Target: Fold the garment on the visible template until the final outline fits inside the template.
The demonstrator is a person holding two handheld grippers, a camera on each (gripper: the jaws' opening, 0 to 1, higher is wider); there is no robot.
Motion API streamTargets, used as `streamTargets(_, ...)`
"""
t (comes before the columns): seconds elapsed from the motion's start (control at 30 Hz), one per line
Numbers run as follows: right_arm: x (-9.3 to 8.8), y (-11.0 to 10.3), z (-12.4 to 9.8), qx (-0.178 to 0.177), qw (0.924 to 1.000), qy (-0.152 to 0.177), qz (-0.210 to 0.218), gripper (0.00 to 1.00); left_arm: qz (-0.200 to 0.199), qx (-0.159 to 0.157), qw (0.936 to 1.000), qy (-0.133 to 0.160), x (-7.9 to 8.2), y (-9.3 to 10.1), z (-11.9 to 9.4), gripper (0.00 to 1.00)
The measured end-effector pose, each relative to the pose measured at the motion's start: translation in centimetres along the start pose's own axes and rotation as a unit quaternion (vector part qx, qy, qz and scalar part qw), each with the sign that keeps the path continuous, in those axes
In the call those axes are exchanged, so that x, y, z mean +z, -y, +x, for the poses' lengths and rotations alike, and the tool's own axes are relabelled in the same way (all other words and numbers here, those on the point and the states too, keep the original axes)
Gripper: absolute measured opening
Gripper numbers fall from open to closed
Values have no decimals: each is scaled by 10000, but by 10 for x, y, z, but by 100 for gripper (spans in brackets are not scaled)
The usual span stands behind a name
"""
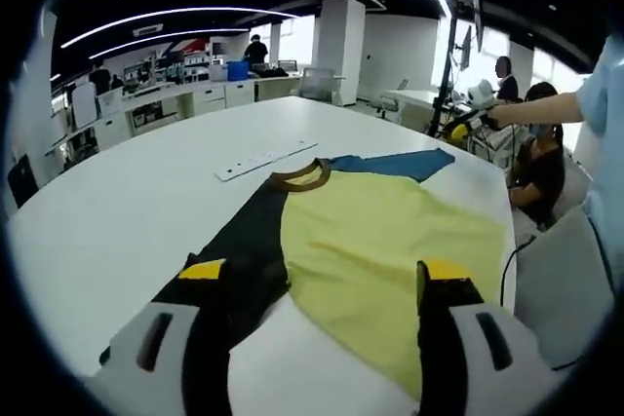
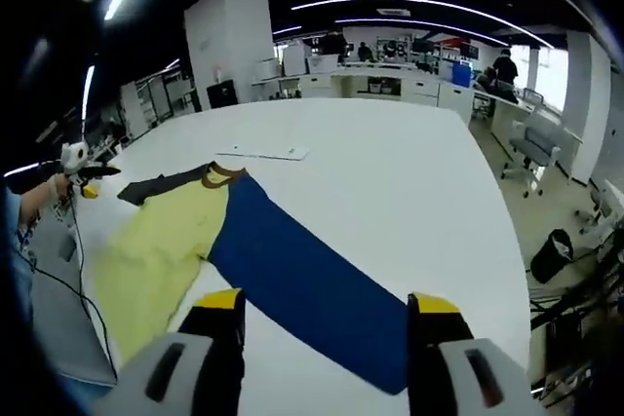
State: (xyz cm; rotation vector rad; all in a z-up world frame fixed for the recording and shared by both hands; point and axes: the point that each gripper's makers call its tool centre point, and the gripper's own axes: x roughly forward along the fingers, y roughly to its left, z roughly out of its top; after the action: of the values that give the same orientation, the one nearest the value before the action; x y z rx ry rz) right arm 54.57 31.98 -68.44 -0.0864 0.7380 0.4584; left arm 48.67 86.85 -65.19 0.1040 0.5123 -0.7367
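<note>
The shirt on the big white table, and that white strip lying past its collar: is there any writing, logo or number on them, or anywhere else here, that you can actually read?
Nothing is legible.
Shirt: plain yellow, black and blue panels with a brown collar, no print or logo.
White strip: small marks along it, too small and blurred to read.
Back of the room: red and blue wall graphic, no readable words.

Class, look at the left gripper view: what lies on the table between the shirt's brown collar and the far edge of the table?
A white power strip lies just beyond the brown collar; otherwise bare white table.
</note>
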Motion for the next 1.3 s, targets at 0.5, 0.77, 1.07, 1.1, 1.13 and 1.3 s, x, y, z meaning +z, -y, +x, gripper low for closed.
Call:
streamTargets(0.5, -46, 29, -13, -1107, 9836, 332, 1388, 53, -239, 140, 9996, -14, -15, 3, -17, 72)
streamTargets(0.77, -81, 17, -16, -1461, 9737, -100, 1745, 48, -308, 197, 9993, 9, -17, 3, -21, 71)
streamTargets(1.07, -83, 19, -11, -1503, 9591, 234, 2388, 29, -550, 211, 9982, -102, -37, 8, -20, 69)
streamTargets(1.1, -82, 24, -9, -1506, 9573, 275, 2453, 29, -555, 220, 9982, -109, -39, 8, -20, 69)
streamTargets(1.13, -82, 23, -8, -1487, 9565, 280, 2496, 28, -573, 236, 9980, -116, -40, 8, -21, 69)
streamTargets(1.3, -85, 27, 0, -1414, 9565, 240, 2542, 15, -687, 261, 9972, -163, -49, 13, -22, 68)
